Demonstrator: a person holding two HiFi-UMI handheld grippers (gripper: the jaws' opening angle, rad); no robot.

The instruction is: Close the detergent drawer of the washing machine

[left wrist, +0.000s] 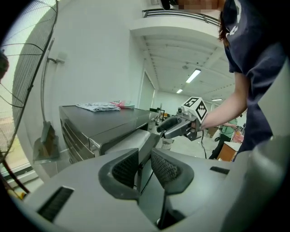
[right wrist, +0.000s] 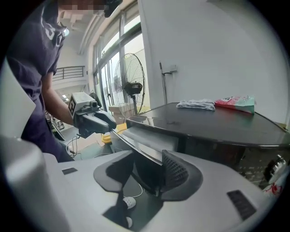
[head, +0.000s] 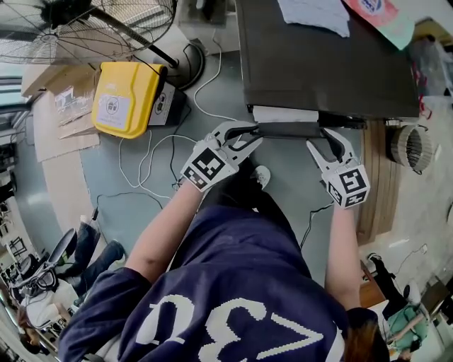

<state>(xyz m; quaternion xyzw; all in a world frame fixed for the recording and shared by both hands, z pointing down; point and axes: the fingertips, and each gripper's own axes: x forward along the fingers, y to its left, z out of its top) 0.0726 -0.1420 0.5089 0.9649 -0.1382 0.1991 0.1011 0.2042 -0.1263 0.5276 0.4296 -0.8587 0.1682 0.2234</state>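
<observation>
Your washing machine (head: 318, 63) top is dark, smooth, semi-gloss w/ reflections. The detergent drawer (head: 284, 114) has a glossy dark front & white plastic body. Your left gripper (head: 244, 136) & right gripper (head: 330, 141) are matt grey plastic; pads (left wrist: 165, 168) are black w/ a rough dimpled grid. The cloth (head: 315, 14) on top looks soft, crumpled. The yellow case (head: 126, 99) is shiny plastic; the fan grille (head: 85, 28) is wire metal.

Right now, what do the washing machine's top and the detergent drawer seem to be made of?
Washing machine top: dark, smooth, semi-gloss with soft reflections; painted metal or plastic, can't tell. Detergent drawer: white matte body, likely moulded plastic; its front panel looks like dark glossy plastic.
</observation>
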